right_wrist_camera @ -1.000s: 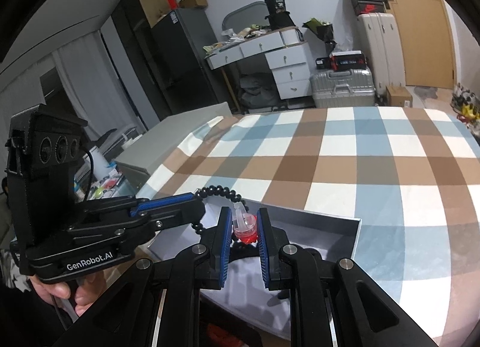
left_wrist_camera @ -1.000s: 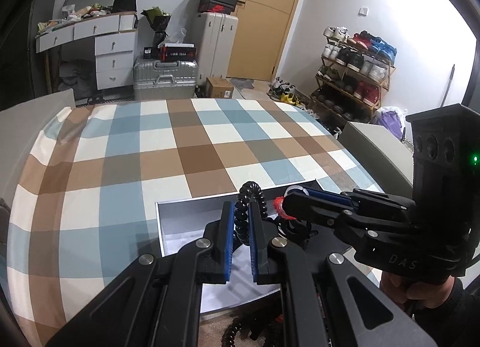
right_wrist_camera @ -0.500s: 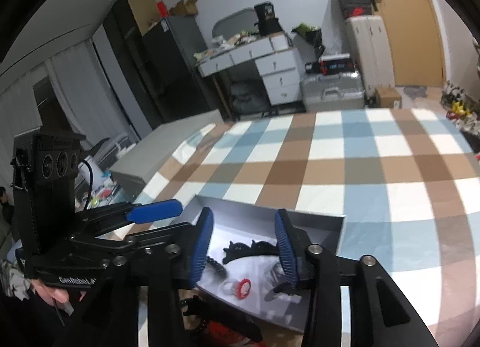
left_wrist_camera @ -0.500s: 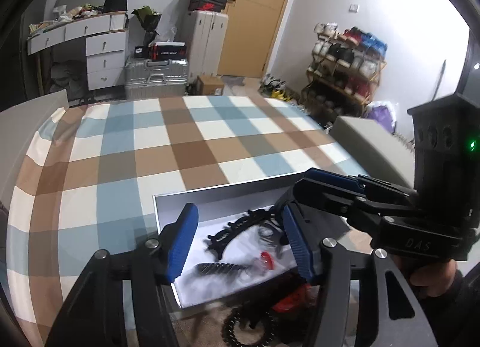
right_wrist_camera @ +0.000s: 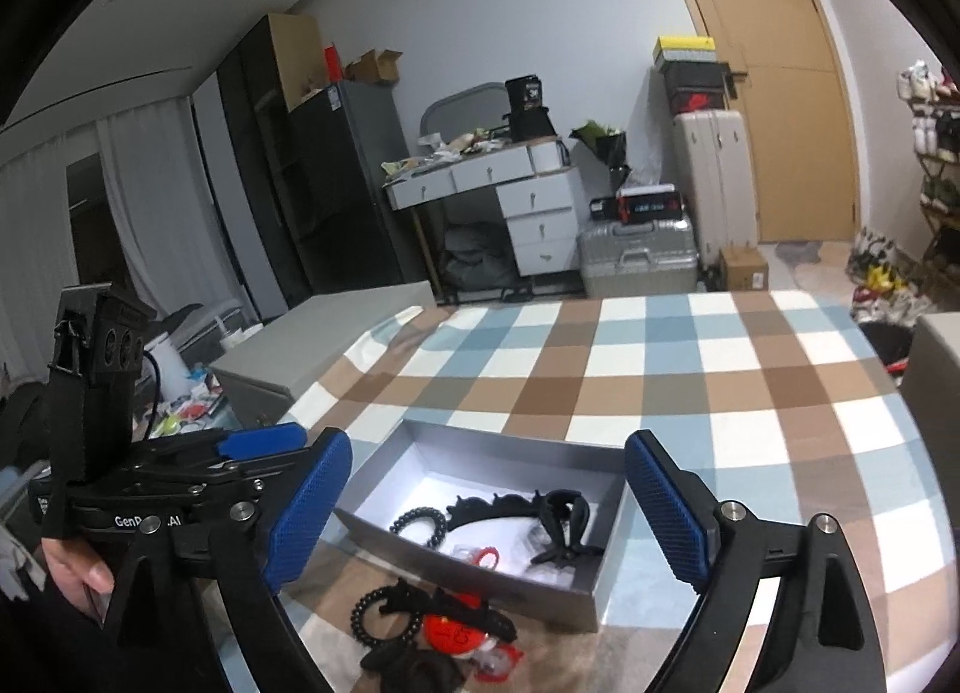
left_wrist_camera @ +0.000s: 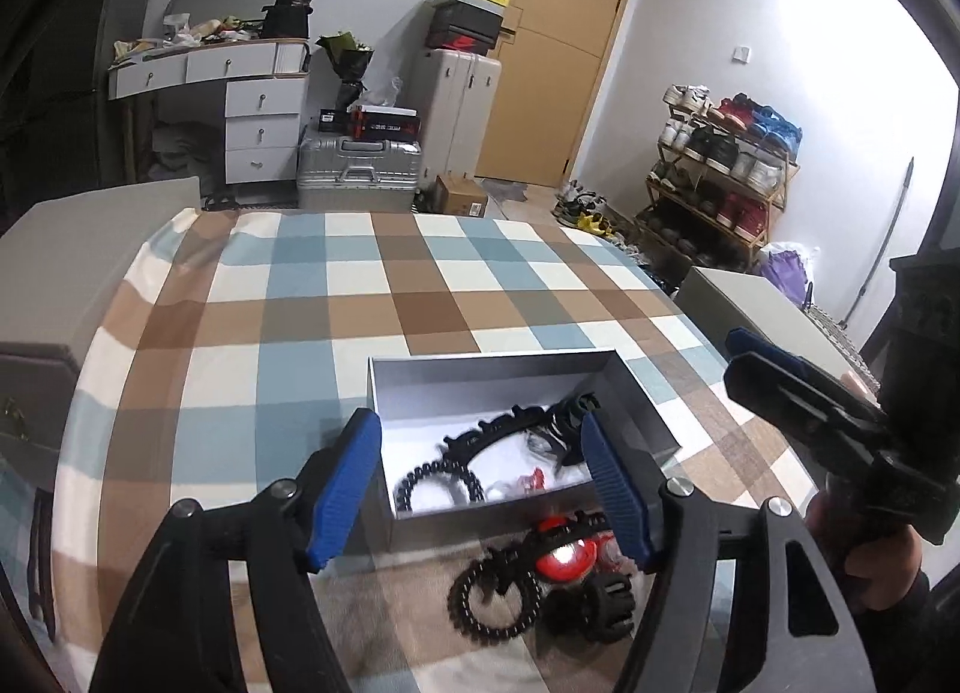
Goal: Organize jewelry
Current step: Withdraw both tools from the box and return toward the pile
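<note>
A grey open box (left_wrist_camera: 516, 368) sits on the checked tablecloth; it also shows in the right wrist view (right_wrist_camera: 510, 444). Inside lie a black bead bracelet (right_wrist_camera: 420, 525), a black hair band (right_wrist_camera: 495, 507), a black bow clip (right_wrist_camera: 561, 525) and a red ring (right_wrist_camera: 487, 556). More jewelry lies on the cloth in front of the box: a black bead bracelet (left_wrist_camera: 492, 603), a red round piece (left_wrist_camera: 564, 558) and a black scrunchie (left_wrist_camera: 606, 609). My left gripper (left_wrist_camera: 480, 489) is open and empty above the box's near edge. My right gripper (right_wrist_camera: 480, 513) is open and empty above the box.
The checked tablecloth (left_wrist_camera: 360, 297) stretches far behind the box. Grey boxes (left_wrist_camera: 72, 249) stand at the table's left and right sides. Beyond are drawers, suitcases (left_wrist_camera: 360, 165), a door and a shoe rack (left_wrist_camera: 714, 177).
Both grippers have opened. The left let go of the black bead bracelet and the right let go of the red ring; both now lie in the box. Both grippers have pulled back.
</note>
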{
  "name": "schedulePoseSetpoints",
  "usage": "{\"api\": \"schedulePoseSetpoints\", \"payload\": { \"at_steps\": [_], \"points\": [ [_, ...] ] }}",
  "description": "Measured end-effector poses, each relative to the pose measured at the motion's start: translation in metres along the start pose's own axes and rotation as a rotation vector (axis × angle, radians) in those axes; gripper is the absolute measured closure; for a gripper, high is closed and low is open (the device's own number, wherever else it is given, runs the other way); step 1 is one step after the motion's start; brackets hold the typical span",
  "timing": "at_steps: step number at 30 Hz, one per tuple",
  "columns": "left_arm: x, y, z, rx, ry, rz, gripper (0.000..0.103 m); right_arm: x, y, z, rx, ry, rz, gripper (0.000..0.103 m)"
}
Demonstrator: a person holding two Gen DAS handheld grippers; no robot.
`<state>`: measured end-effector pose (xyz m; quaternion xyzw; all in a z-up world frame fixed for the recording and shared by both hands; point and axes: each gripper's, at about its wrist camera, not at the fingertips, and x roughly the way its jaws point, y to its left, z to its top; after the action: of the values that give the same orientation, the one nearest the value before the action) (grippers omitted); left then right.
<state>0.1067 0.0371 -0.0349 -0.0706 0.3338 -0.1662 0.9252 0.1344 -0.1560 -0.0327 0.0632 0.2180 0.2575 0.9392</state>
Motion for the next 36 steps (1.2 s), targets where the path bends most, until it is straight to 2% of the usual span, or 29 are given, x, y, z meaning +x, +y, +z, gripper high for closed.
{"api": "schedulePoseSetpoints", "payload": {
  "at_steps": [2, 5, 11, 14, 21, 26, 31, 36],
  "points": [
    [-0.003, 0.0, -0.004, -0.006, -0.005, 0.014, 0.03, -0.009, 0.003, -0.002, -0.004, -0.01, -0.006, 0.009],
    [-0.009, 0.0, -0.01, -0.021, -0.012, 0.023, 0.024, -0.019, 0.006, -0.006, -0.002, -0.025, -0.016, 0.003],
    [-0.017, -0.003, -0.019, -0.031, 0.004, 0.051, 0.021, -0.038, 0.007, -0.014, 0.009, -0.039, -0.029, 0.002],
    [-0.023, -0.005, -0.028, -0.06, -0.024, 0.103, 0.02, -0.045, 0.008, -0.02, 0.015, -0.037, -0.033, 0.001],
    [-0.026, -0.011, -0.044, -0.082, -0.017, 0.137, 0.019, -0.063, 0.014, -0.036, 0.03, -0.055, -0.048, 0.0],
    [-0.029, -0.016, -0.051, -0.074, -0.024, 0.162, 0.009, -0.068, 0.017, -0.052, 0.023, -0.03, -0.062, 0.0],
    [-0.031, -0.019, -0.063, -0.061, -0.06, 0.193, 0.004, -0.066, 0.013, -0.068, 0.058, 0.007, -0.052, 0.0],
    [-0.023, -0.022, -0.076, -0.033, -0.044, 0.244, 0.003, -0.056, 0.01, -0.083, 0.098, 0.083, -0.059, 0.0]
  ]
}}
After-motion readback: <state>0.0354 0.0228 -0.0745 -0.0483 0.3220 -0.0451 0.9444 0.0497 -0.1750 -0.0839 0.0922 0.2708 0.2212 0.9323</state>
